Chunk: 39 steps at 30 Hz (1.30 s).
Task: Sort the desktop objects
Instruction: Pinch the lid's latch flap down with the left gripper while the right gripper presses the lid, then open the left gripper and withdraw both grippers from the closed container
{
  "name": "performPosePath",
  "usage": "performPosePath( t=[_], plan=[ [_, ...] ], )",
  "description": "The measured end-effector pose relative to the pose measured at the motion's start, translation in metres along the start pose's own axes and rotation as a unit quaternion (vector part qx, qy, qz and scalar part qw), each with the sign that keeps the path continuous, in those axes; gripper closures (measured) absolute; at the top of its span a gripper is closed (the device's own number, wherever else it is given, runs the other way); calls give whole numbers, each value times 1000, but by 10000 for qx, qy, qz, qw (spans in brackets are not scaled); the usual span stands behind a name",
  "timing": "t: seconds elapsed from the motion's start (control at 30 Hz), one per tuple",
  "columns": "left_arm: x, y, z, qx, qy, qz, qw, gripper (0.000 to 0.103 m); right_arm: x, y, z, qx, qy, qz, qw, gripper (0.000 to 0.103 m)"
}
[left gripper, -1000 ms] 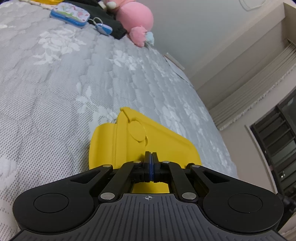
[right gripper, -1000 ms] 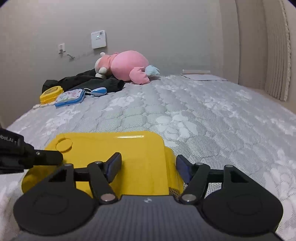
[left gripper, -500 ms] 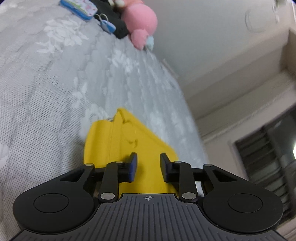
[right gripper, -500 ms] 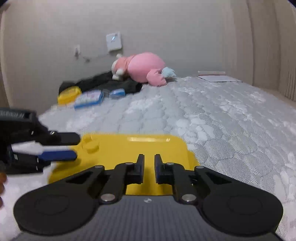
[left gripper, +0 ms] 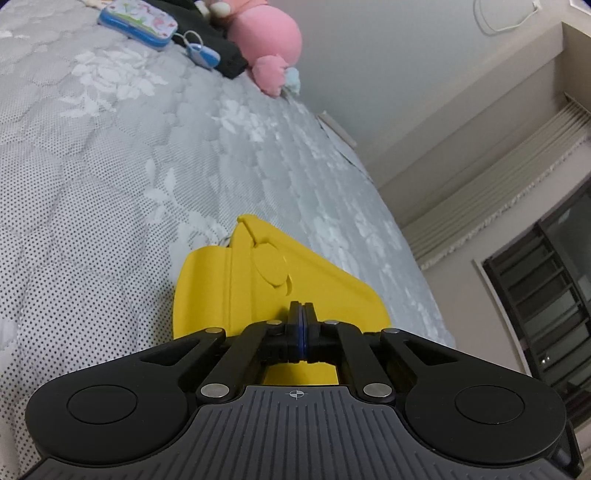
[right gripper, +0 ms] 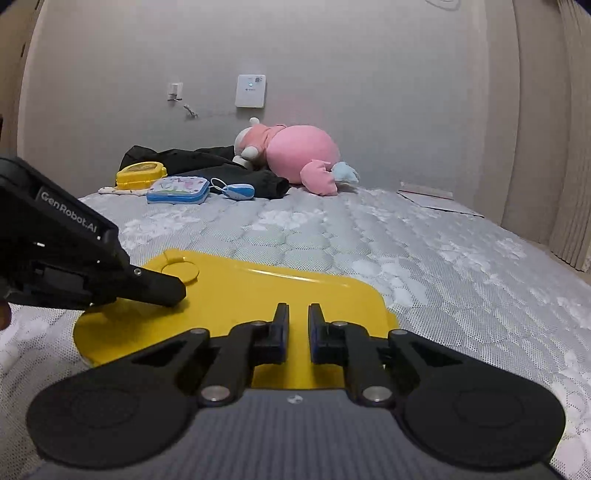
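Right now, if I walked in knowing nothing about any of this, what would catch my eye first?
Probably the bright yellow box lying flat on the grey quilted mattress, with two black claws at it: the left claw at its left end and the right claw at its near edge. Next, the big pink plush toy slumped against the far wall, beside a dark jacket and a few small colourful cases.

Yellow lid [right gripper: 258, 295]: near edge hidden behind the right claw [right gripper: 295, 332] body; left end covered by the left claw [right gripper: 162, 290].
Black garment [right gripper: 192, 158]: partly hidden behind the pink plush toy [right gripper: 295, 155].
Wall panel [right gripper: 250, 90]: markings too small to read.
Blue tin [left gripper: 138, 20]: cut off by the top edge.
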State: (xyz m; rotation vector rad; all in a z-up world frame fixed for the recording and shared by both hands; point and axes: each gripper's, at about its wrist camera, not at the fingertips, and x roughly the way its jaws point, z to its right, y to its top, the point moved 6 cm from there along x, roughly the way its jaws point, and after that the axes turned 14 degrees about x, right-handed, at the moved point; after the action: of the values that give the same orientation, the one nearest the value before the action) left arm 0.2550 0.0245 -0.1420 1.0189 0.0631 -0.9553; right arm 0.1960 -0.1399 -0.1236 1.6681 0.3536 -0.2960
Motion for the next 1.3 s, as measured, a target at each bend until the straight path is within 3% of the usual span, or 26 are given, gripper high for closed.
performPosePath(
  t=[0.33, 0.6, 0.7, 0.9, 1.0, 1.03, 1.07, 1.13, 1.23, 1.27, 1.3],
  plan=[
    [-2, -1, 1, -42, 36, 1, 10000, 99, 0, -3, -6, -231, -89, 107, 9996, 90],
    [-34, -7, 13, 83, 521, 139, 9985, 99, -22, 9, 2, 201, -49, -147, 9997, 85],
    [-57, -16, 21, 69, 628, 212, 9978, 93, -46, 16, 4, 263, -85, -50, 9996, 84],
    [-97, -61, 51, 434, 950, -98, 9945, 76, -102, 13, 1, 497, -4, -283, 9984, 61],
    [-105, -84, 70, 842, 1233, -380, 9881, 61, -125, 7, -1, 710, -9, -631, 9955, 44],
    [-108, -88, 78, 1041, 1316, -401, 9850, 51, -133, 5, -2, 729, -36, -696, 9949, 37],
    [-110, -89, 86, 1255, 1441, -384, 9808, 50, -141, 3, -2, 748, -63, -762, 9943, 30],
    [-114, -92, 98, 1612, 1723, -358, 9711, 34, -153, 0, -1, 733, -223, -840, 9935, 28],
    [-119, -97, 97, 1629, 2169, -380, 9618, 6, -163, -2, 10, 854, -501, -995, 9901, 12],
    [-122, -97, 96, 1545, 2189, -350, 9628, 6, -164, -3, 16, 996, -536, -1074, 9878, 3],
    [-125, -98, 94, 1457, 2199, -318, 9640, 4, -164, -4, 20, 1135, -540, -1186, 9850, 0]
  ],
)
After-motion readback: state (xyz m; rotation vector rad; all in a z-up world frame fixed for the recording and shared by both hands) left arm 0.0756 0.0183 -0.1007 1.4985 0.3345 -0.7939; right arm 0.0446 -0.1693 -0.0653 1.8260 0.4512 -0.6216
